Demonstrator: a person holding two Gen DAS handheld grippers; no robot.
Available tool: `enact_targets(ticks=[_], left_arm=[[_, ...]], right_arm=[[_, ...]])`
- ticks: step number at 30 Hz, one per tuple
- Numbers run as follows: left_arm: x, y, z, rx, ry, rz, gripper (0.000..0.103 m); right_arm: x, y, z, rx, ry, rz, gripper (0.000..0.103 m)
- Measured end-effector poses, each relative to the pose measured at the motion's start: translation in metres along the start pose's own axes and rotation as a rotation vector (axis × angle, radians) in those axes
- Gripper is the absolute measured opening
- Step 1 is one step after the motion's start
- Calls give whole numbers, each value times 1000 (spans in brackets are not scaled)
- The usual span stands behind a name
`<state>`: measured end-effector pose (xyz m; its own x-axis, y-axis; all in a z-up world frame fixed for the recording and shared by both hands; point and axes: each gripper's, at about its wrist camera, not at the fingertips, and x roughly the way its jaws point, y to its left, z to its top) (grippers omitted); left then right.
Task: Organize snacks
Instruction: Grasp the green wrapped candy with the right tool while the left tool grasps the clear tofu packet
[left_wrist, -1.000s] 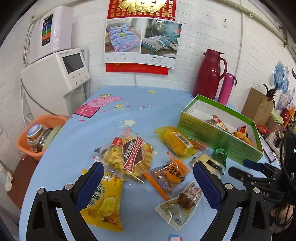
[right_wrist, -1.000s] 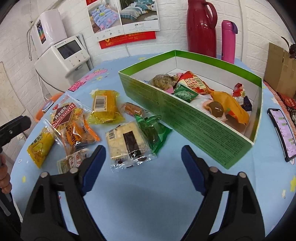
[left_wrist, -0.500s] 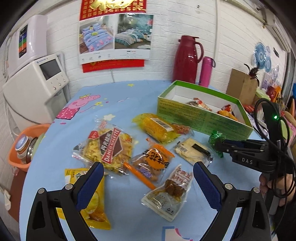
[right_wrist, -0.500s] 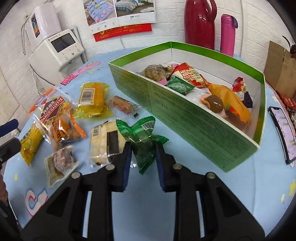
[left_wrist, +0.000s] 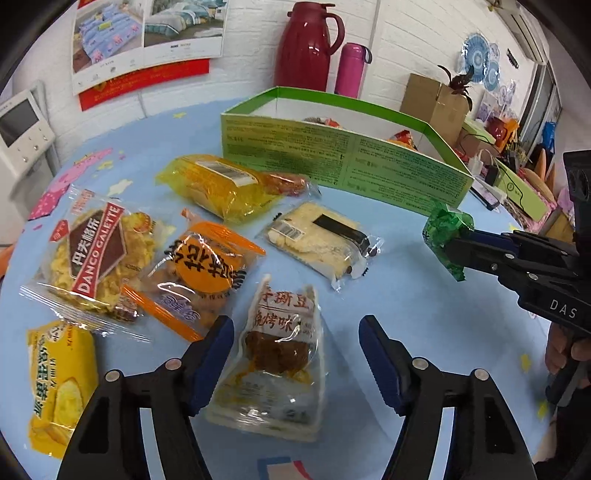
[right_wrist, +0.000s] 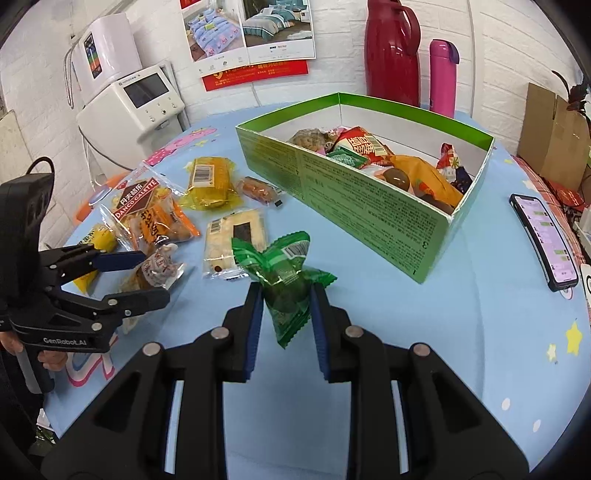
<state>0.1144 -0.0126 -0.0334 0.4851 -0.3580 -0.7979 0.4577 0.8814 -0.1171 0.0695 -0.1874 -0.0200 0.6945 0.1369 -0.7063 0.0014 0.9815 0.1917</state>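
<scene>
Left wrist view: the left gripper (left_wrist: 295, 354) hangs spread wide over a clear packet of brown snack (left_wrist: 279, 354) on the blue tablecloth (left_wrist: 424, 317), not gripping it. Around it lie a biscuit bag (left_wrist: 96, 251), an orange packet (left_wrist: 201, 269), a yellow packet (left_wrist: 225, 188), a pale wafer packet (left_wrist: 321, 240) and a yellow bag (left_wrist: 61, 384) cut off at the frame's lower left. The green box (left_wrist: 343, 162) shows only its outer wall here, so its contents are mostly hidden. Right wrist view: the right gripper (right_wrist: 285, 295) pinches a green wrapped sweet (right_wrist: 286, 280), lifted off the table, just short of the box, whose inside already holds several snacks (right_wrist: 373, 155). So the sorting looks partly done; roughly half a dozen packets remain loose. A small reddish packet (right_wrist: 256, 188) beside the box is hard to make out.
</scene>
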Motion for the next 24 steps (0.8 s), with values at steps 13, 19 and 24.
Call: enact_targets(ticks=[13, 19, 24], left_arm=[[15, -3, 3, -13, 12, 70, 39], [1, -8, 3, -66, 18, -10, 36], [-31, -29, 27, -30, -75, -52, 37]], right_arm=[[4, -3, -5, 19, 25, 14, 28], [-9, 4, -3, 5, -12, 30, 27], [-34, 4, 13, -5, -91, 23, 27]])
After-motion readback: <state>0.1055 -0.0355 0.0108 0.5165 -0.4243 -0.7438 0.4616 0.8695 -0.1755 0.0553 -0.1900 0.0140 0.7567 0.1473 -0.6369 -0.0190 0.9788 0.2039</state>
